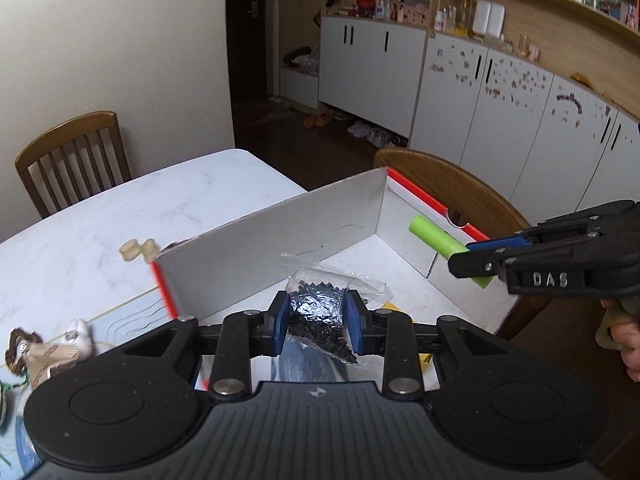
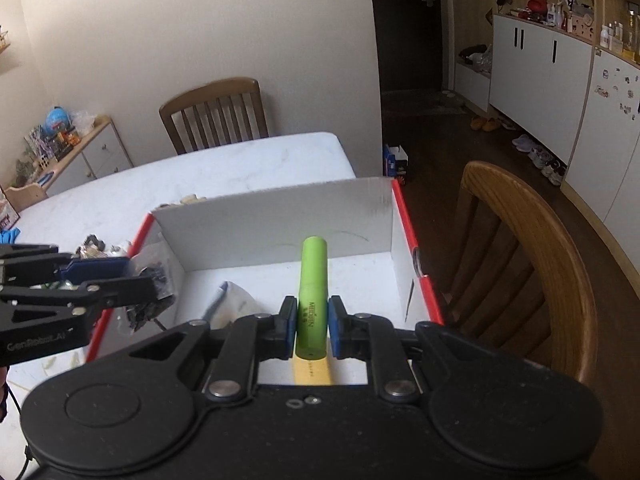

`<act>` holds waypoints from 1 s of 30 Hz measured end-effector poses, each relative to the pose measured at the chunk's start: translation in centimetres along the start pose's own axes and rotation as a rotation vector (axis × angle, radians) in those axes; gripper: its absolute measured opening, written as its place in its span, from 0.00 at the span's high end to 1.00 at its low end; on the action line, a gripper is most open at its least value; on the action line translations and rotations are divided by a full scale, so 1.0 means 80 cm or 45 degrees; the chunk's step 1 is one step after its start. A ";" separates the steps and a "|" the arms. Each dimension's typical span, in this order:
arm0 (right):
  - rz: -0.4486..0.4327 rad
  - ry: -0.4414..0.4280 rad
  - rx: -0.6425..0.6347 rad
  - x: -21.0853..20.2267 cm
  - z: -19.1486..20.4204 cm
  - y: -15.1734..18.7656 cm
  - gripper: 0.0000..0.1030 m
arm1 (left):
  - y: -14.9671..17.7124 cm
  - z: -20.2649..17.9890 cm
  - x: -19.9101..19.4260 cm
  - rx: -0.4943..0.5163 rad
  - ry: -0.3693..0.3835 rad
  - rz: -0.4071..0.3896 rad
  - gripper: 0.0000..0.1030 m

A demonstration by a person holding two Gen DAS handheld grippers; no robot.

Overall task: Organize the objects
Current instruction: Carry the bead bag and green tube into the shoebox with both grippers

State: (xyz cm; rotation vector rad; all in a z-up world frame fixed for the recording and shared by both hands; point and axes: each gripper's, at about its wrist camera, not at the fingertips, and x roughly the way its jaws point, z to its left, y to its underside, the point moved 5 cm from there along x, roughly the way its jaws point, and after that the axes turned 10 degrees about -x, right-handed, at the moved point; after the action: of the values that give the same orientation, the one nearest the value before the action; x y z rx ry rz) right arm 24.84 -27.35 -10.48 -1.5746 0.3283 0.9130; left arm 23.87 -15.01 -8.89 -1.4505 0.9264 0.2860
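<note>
A white cardboard box point(image 1: 256, 256) with red edges stands on the white marble table; it also shows in the right wrist view point(image 2: 272, 224). My left gripper point(image 1: 318, 320) is shut on a clear plastic bag of small black pieces point(image 1: 320, 312) and holds it over the box's near left side; the bag also shows in the right wrist view point(image 2: 154, 284). My right gripper point(image 2: 312, 328) is shut on a lime green tube point(image 2: 313, 296) and holds it above the box's inside. The tube also shows in the left wrist view point(image 1: 436, 240).
Wooden chairs stand at the table's far side point(image 2: 216, 112) and right of the box point(image 2: 520, 256). Small cream pieces point(image 1: 138, 250) and a brown toy point(image 1: 44, 354) lie on the table left of the box. A yellow item point(image 2: 312, 372) and a white packet point(image 2: 236, 304) lie in the box.
</note>
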 end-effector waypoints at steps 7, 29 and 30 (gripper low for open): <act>0.062 -0.012 -0.053 0.029 -0.010 0.003 0.85 | -0.020 -0.020 0.046 0.013 0.004 0.052 0.72; 0.279 -0.086 -0.216 0.100 0.009 0.017 0.86 | -0.008 -0.010 0.174 0.015 -0.123 0.396 0.72; 0.283 -0.089 -0.216 0.102 0.009 0.017 0.86 | -0.007 -0.008 0.176 0.006 -0.122 0.408 0.72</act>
State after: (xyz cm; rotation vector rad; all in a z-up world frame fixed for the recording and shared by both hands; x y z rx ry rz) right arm 28.95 -24.72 -17.16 -1.6792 0.3900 1.1909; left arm 33.02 -20.68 -17.99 -1.2700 1.0788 0.5844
